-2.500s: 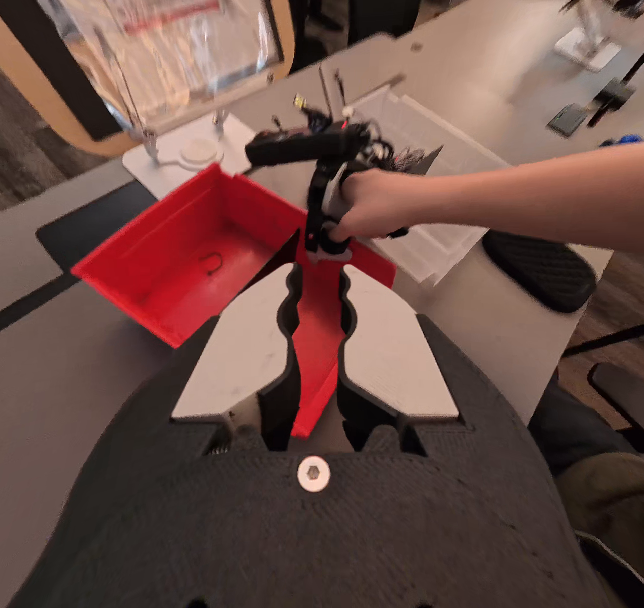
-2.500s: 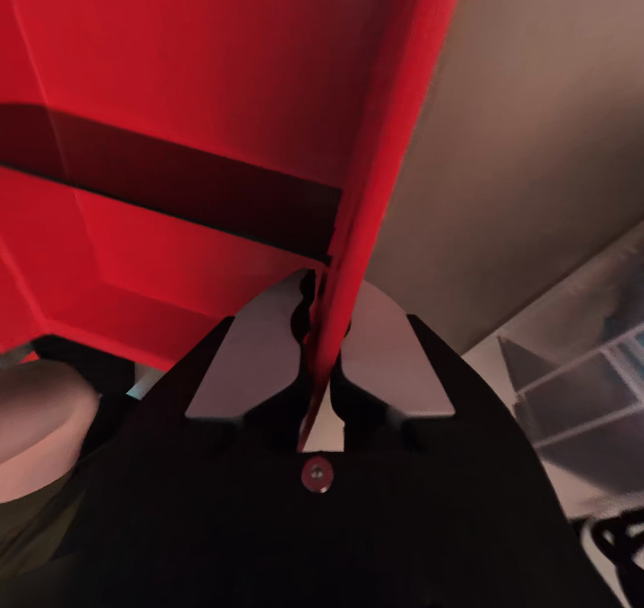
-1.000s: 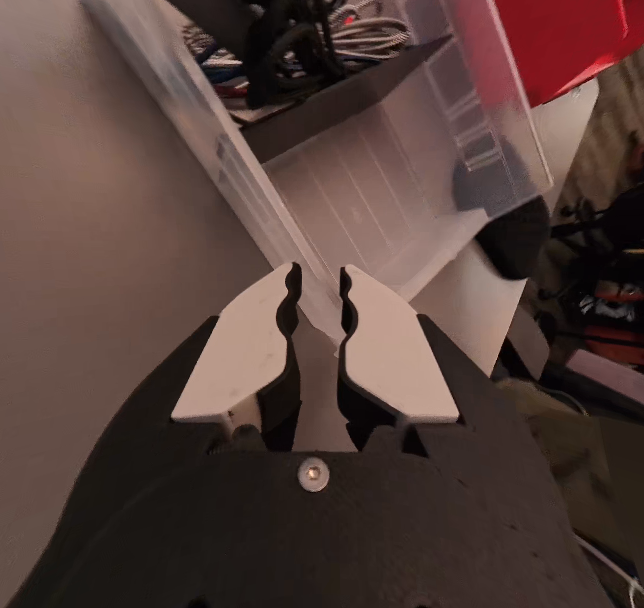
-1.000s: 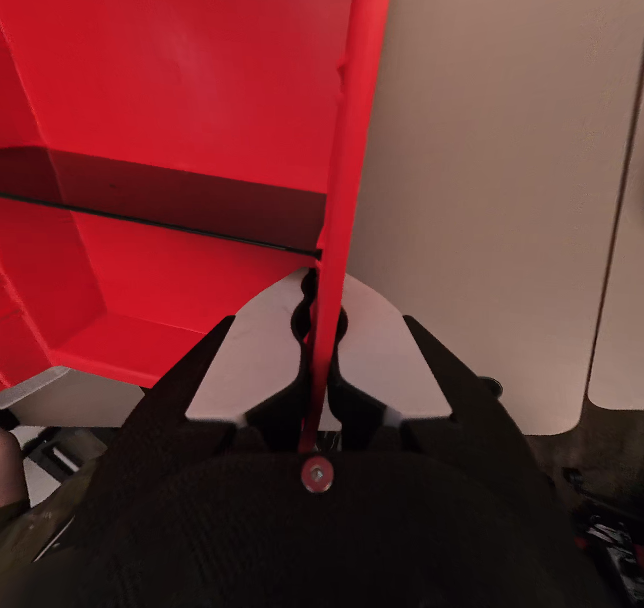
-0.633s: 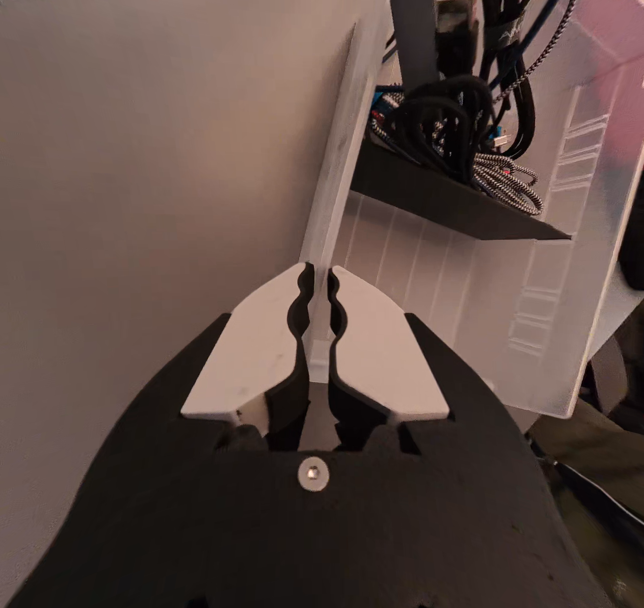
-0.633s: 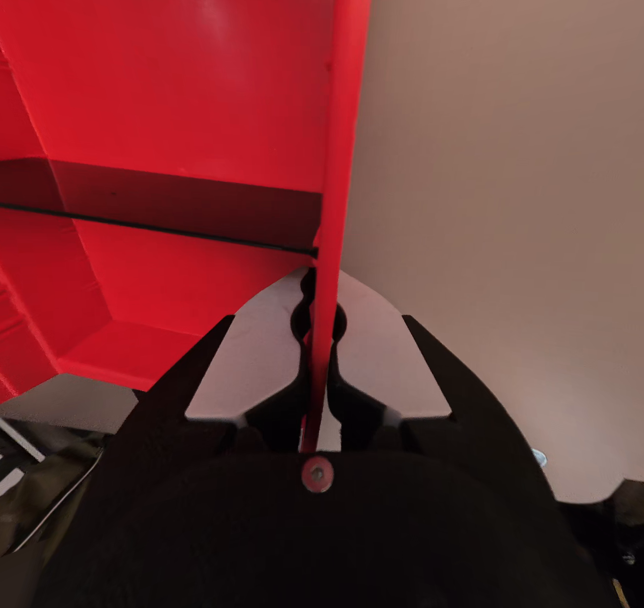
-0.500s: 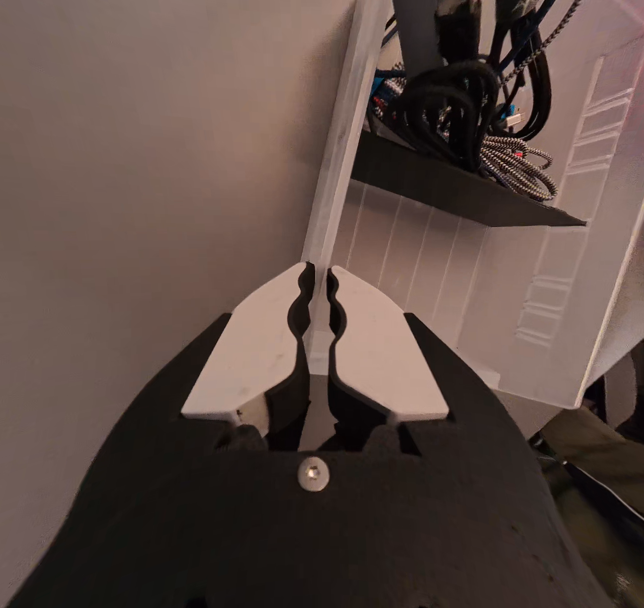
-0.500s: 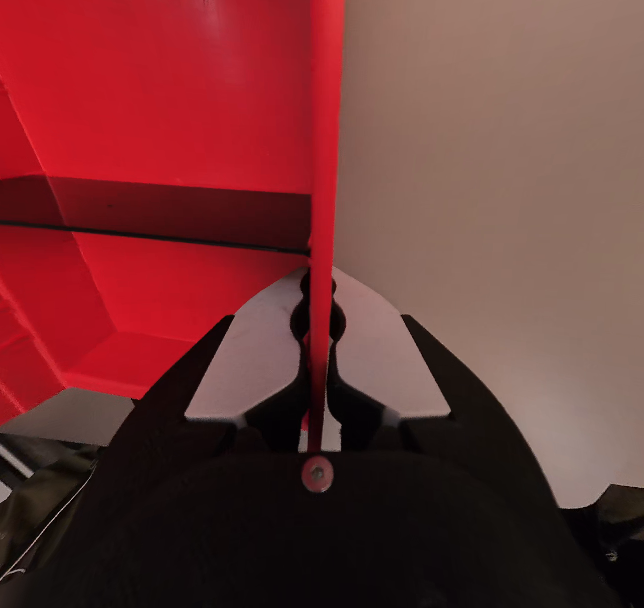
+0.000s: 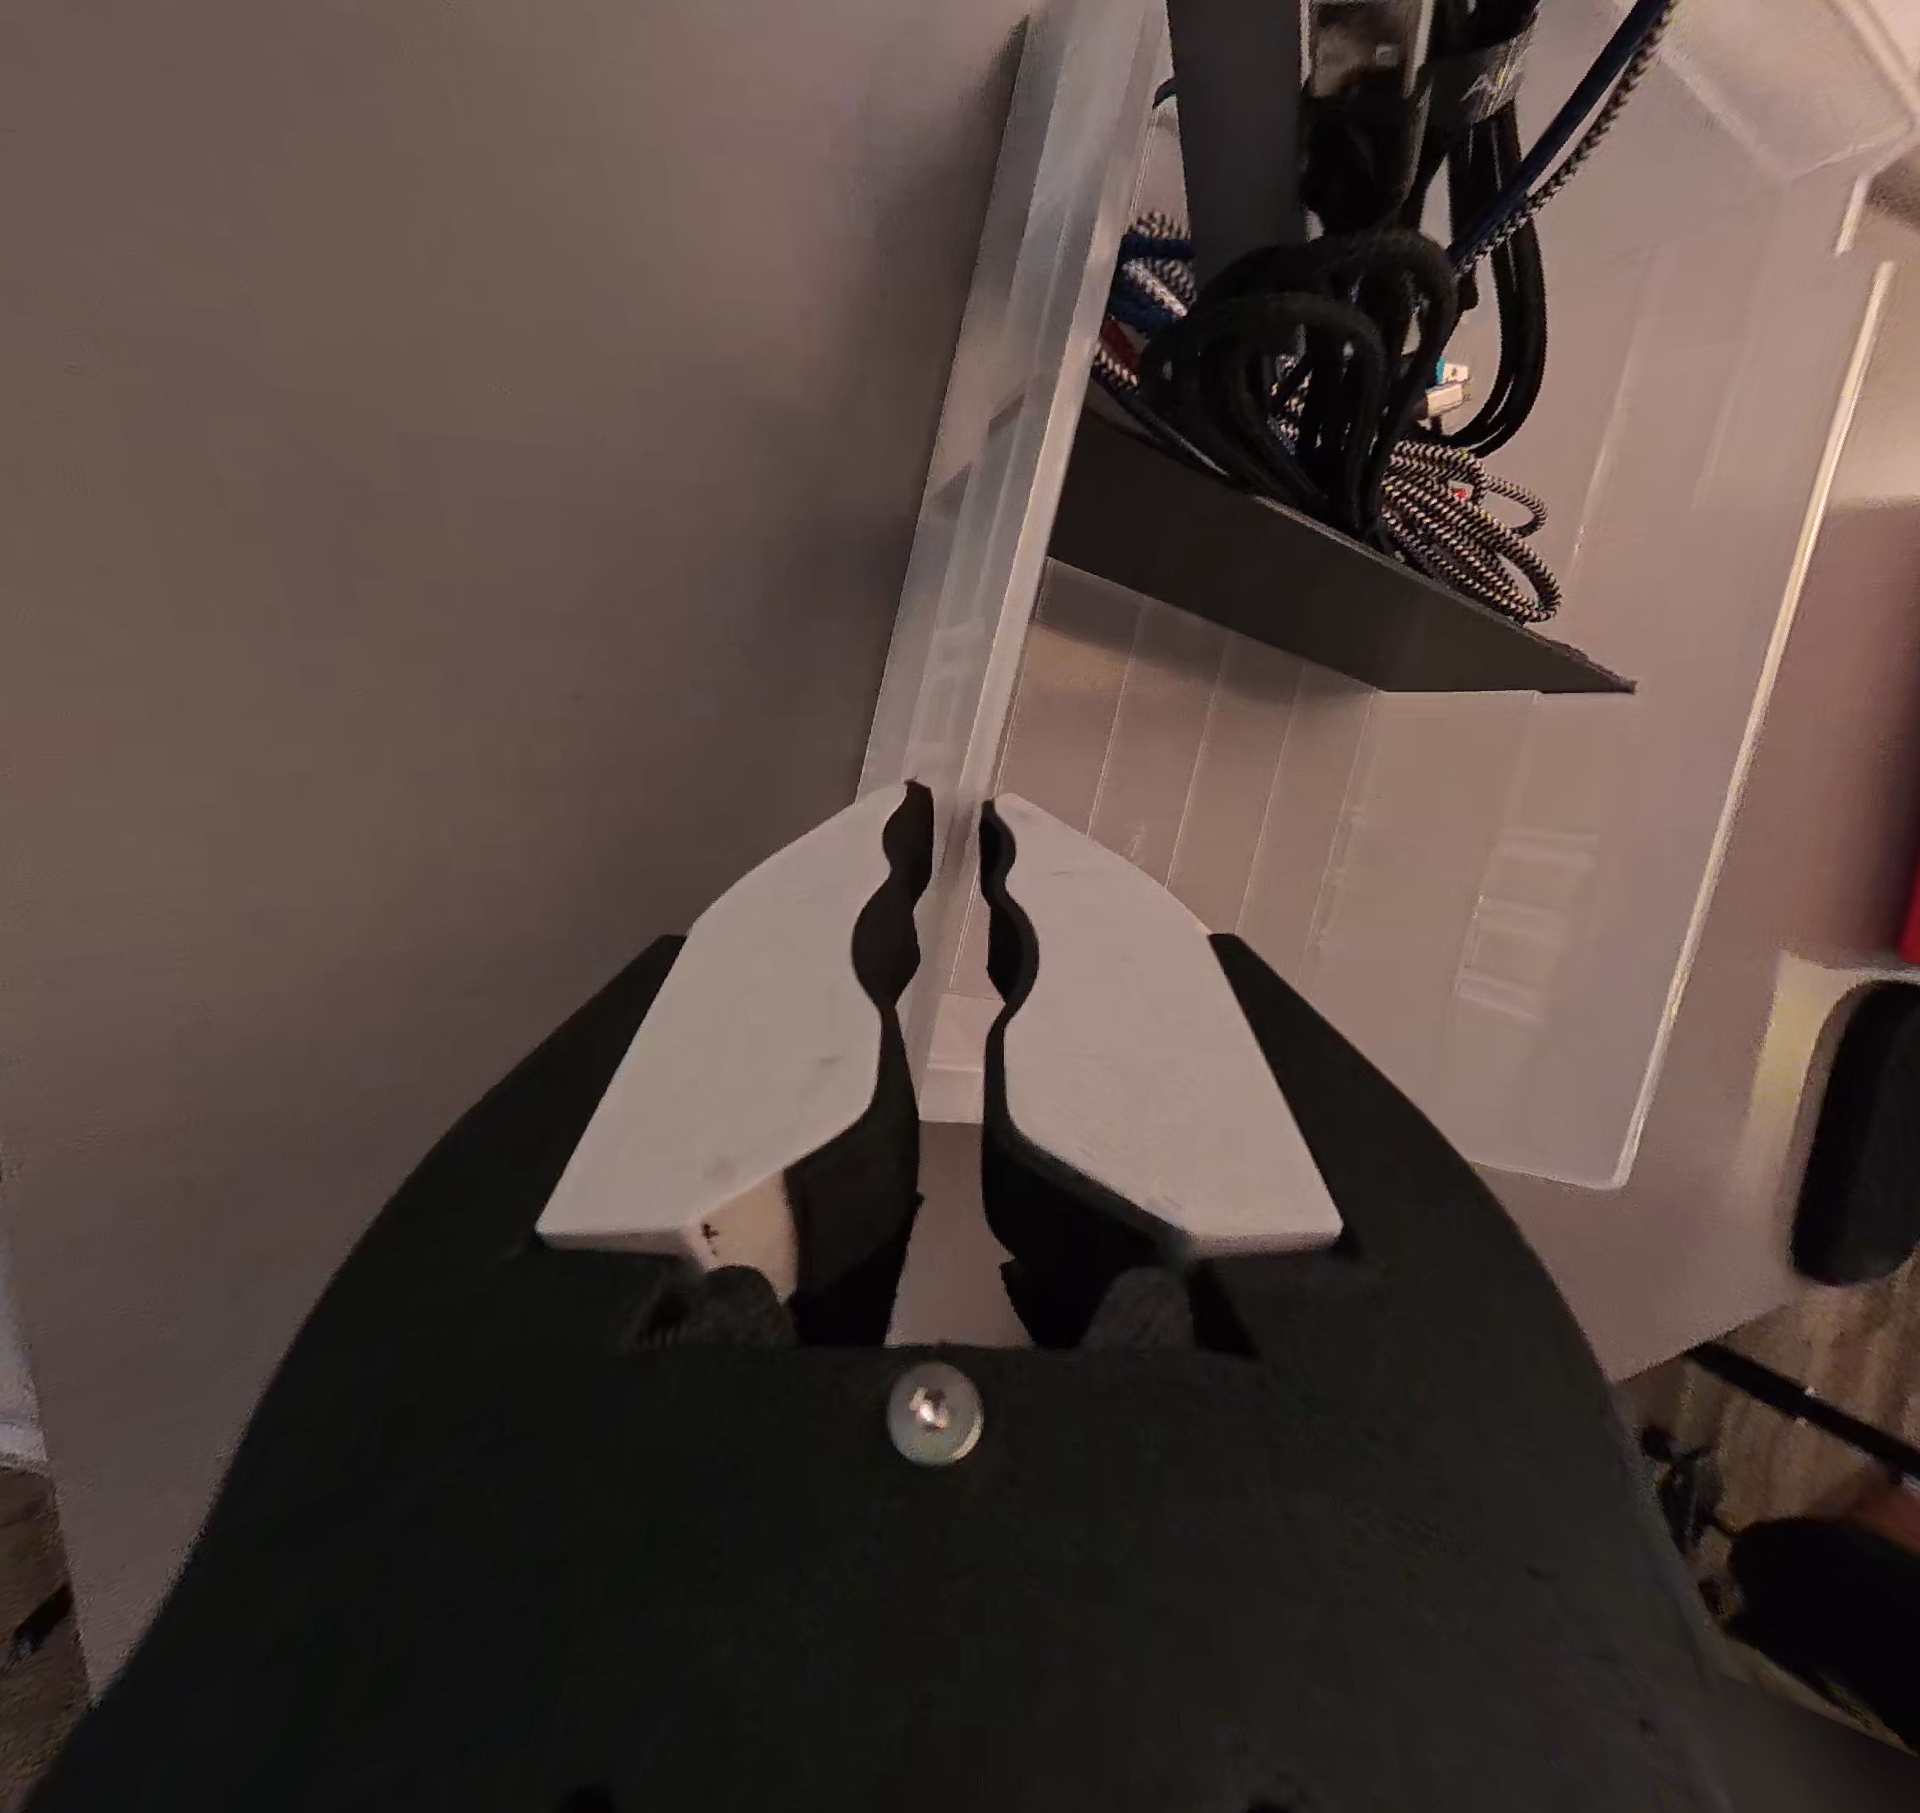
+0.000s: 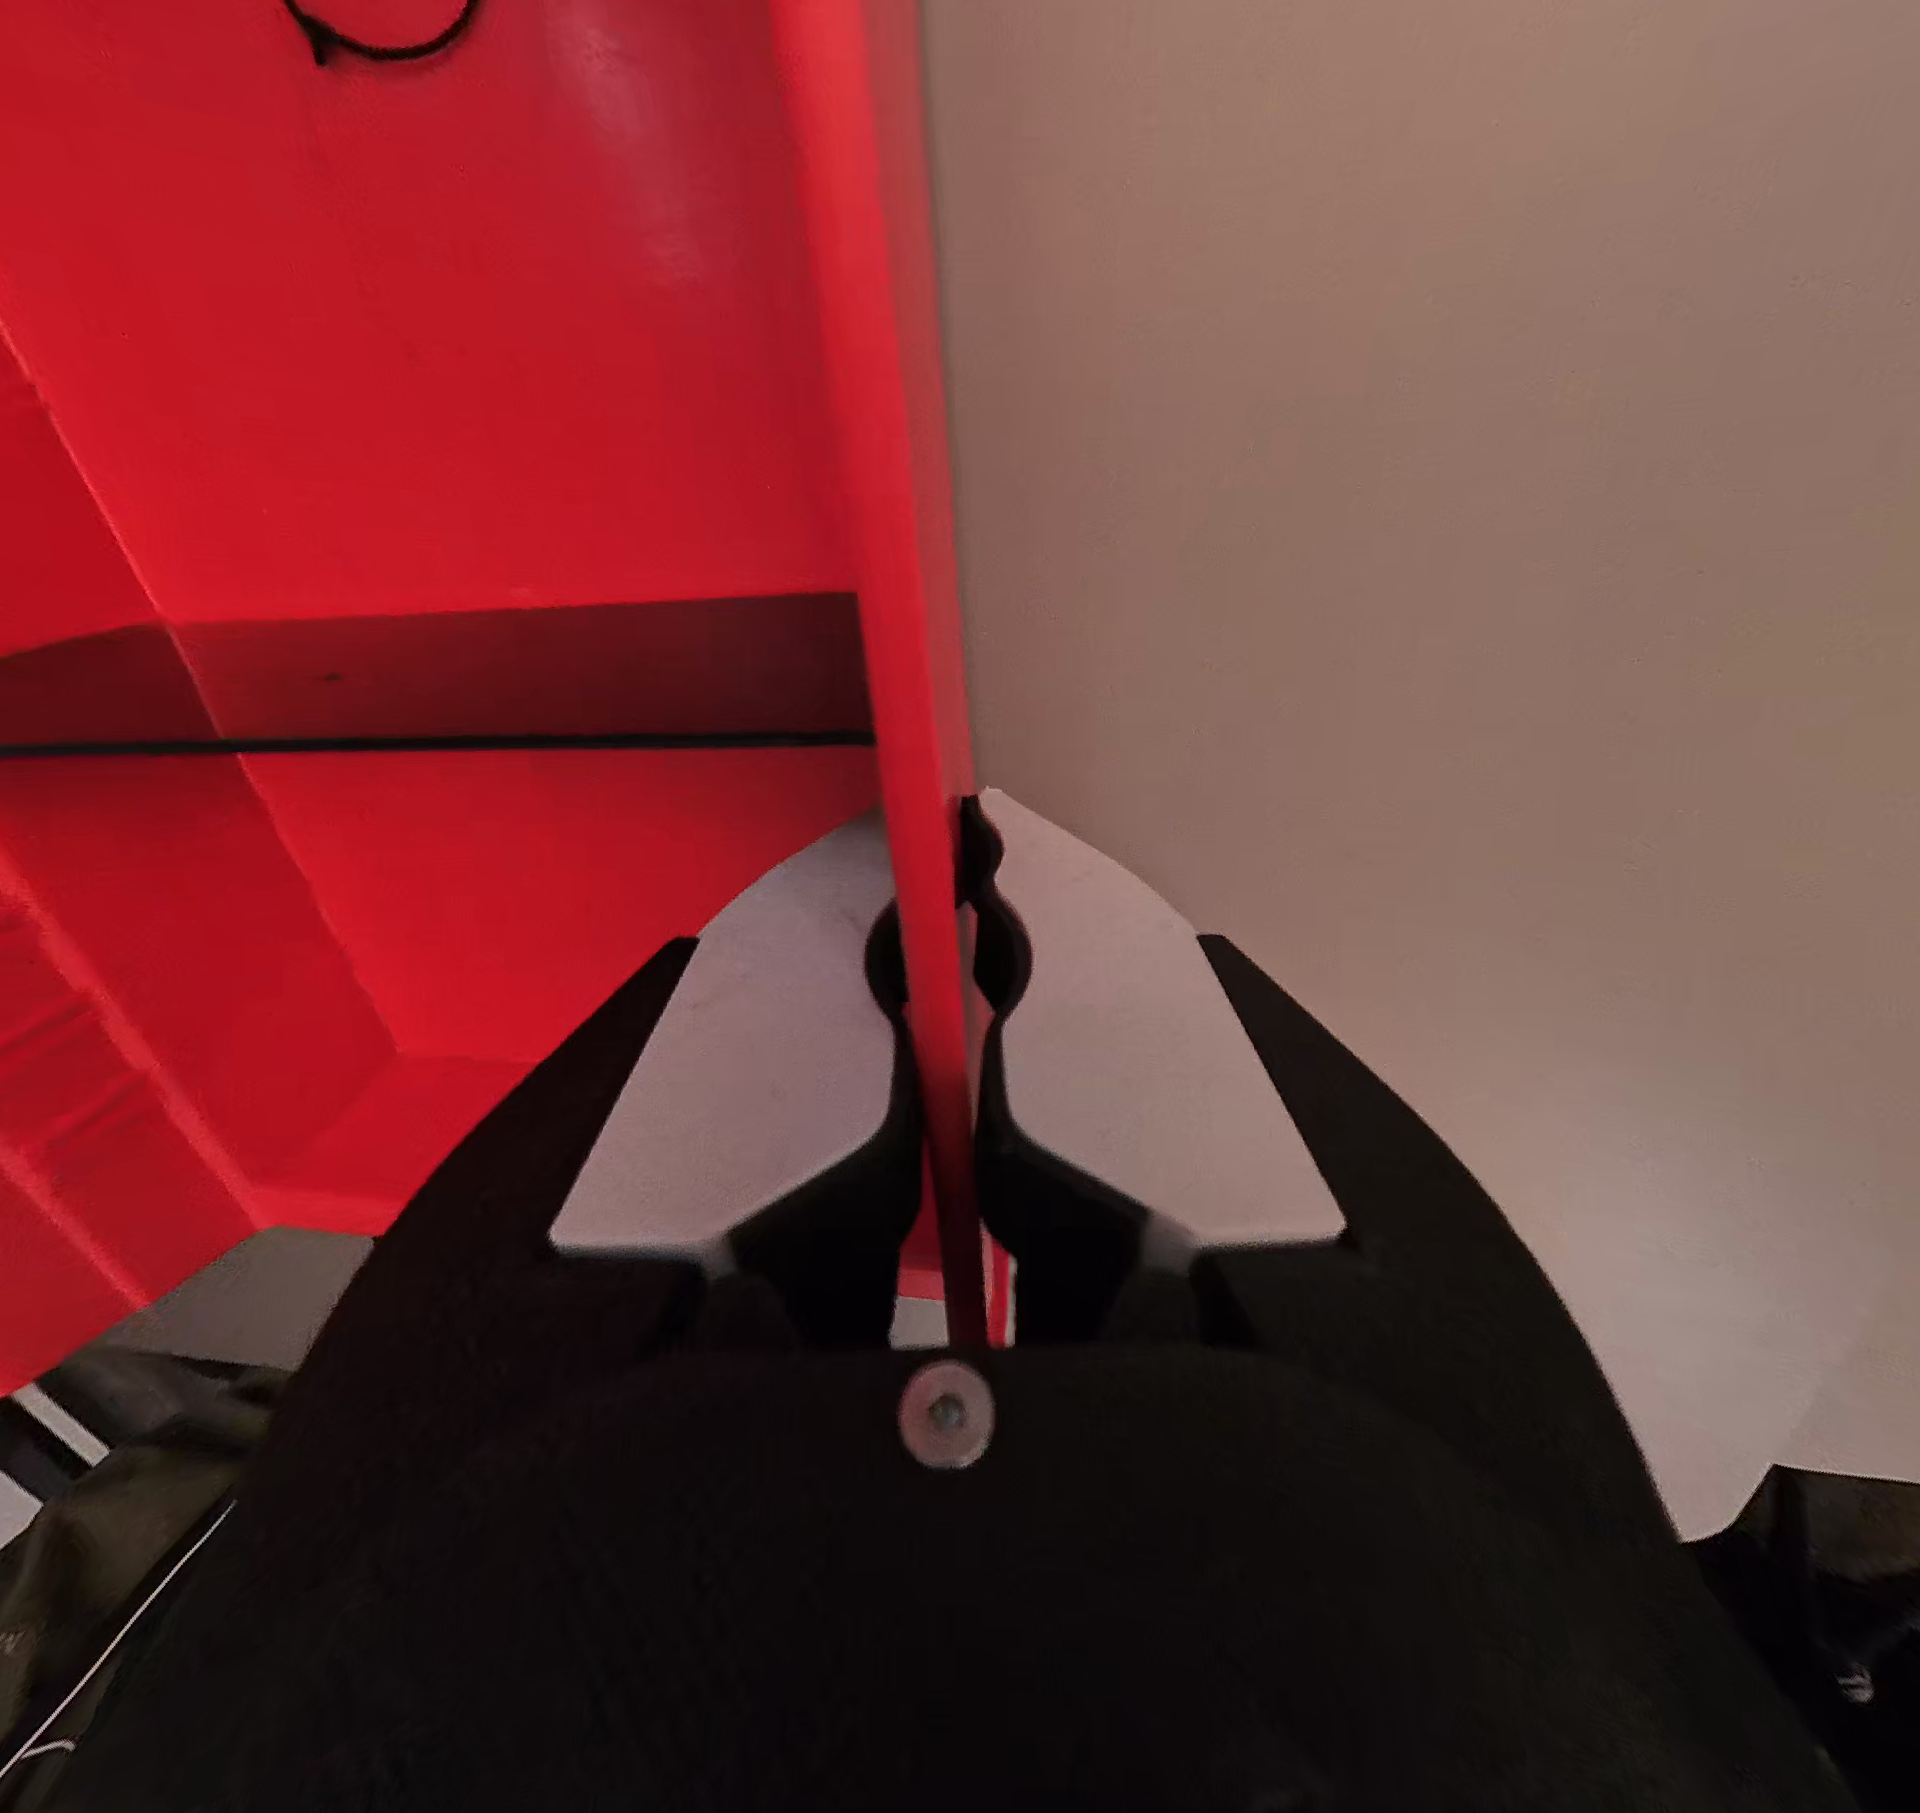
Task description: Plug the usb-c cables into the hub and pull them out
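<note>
Clear bin (image 9: 1455, 828), black and checker-braided cables (image 9: 1351, 381); red bin (image 10: 416, 361), perhaps black-shelved

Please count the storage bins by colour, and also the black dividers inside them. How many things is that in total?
clear bin: 1
red bin: 1
black divider: 2, one in each bin
Total: 4
</note>
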